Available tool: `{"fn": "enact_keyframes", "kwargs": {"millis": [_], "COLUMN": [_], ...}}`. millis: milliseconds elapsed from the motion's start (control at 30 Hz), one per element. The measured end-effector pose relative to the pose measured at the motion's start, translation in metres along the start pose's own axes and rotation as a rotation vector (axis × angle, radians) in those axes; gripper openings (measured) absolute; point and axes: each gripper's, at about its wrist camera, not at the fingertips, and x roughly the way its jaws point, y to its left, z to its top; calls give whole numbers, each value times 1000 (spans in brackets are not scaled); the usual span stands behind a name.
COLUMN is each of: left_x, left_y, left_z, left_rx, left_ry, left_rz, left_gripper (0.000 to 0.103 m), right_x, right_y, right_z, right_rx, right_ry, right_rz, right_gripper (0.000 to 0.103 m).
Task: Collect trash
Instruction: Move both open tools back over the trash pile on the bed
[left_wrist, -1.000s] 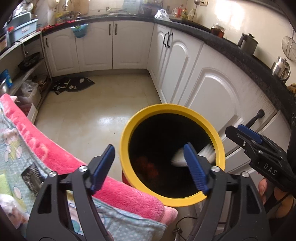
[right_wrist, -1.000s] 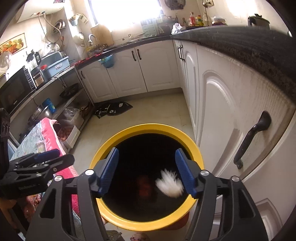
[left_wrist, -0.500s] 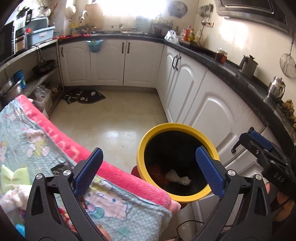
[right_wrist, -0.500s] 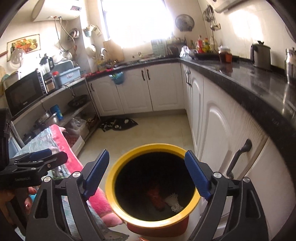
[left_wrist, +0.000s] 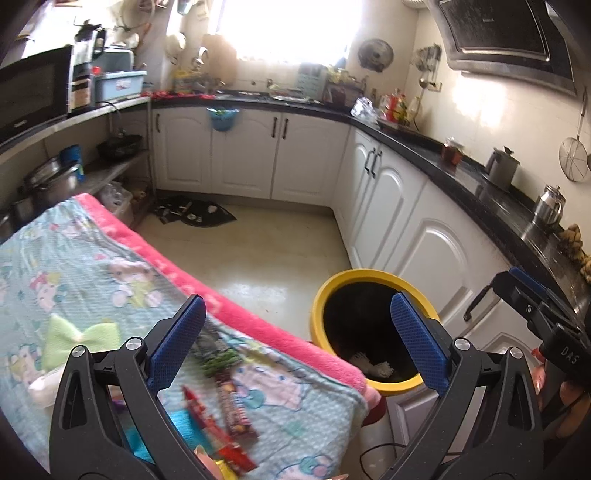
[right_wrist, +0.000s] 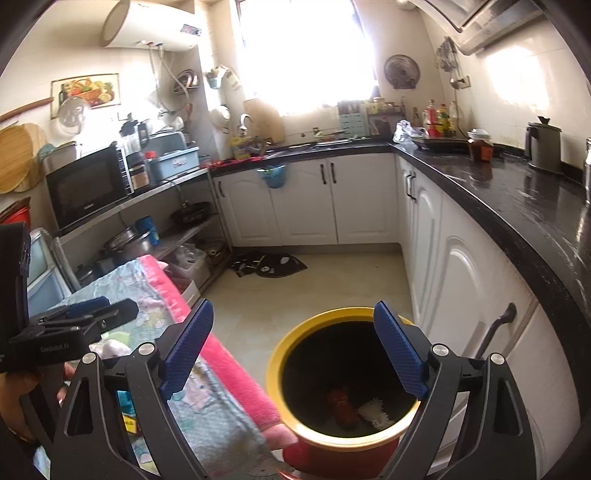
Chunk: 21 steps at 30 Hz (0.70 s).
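Note:
A yellow-rimmed bin (left_wrist: 321, 295) (right_wrist: 275, 373) stands on the floor by the white cabinets, with a white crumpled piece (left_wrist: 371, 367) (right_wrist: 375, 411) and a red wrapper (right_wrist: 341, 404) inside. My left gripper (left_wrist: 297, 345) is open and empty, above the blanket-covered table edge. Wrappers lie on the blanket: a dark red bar wrapper (left_wrist: 232, 410), a red packet (left_wrist: 194, 400), a green-black wrapper (left_wrist: 218, 356). My right gripper (right_wrist: 293, 352) is open and empty, above and just short of the bin.
A table with a blue cartoon blanket and pink border (left_wrist: 207, 291) (right_wrist: 229, 354) stands left of the bin. White cabinets (left_wrist: 436, 251) and a black counter (right_wrist: 517, 206) run along the right. A dark mat (left_wrist: 192, 214) lies on the floor.
The white piece dropped from between the grippers into the bin. Both grippers rose and pulled back from the bin; the left swung toward the table, so the wrappers now show.

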Motion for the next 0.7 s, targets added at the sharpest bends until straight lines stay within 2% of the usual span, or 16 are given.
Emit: {"fn": "enact_keyframes", "kwargs": {"millis": [500, 700], "left_x": [-55, -77], "left_y": [69, 102], "left_z": [-21, -30], "left_rx": [-103, -149], "left_ry": [-58, -71], "left_rz": [110, 172], "left_gripper": [92, 92], "right_x": [-5, -4], "right_y": [76, 111], "right_z": [-8, -19], "right_rx": [-85, -128], "right_ry": [14, 46], "right_rz": [140, 210], "right_gripper": [86, 86]}}
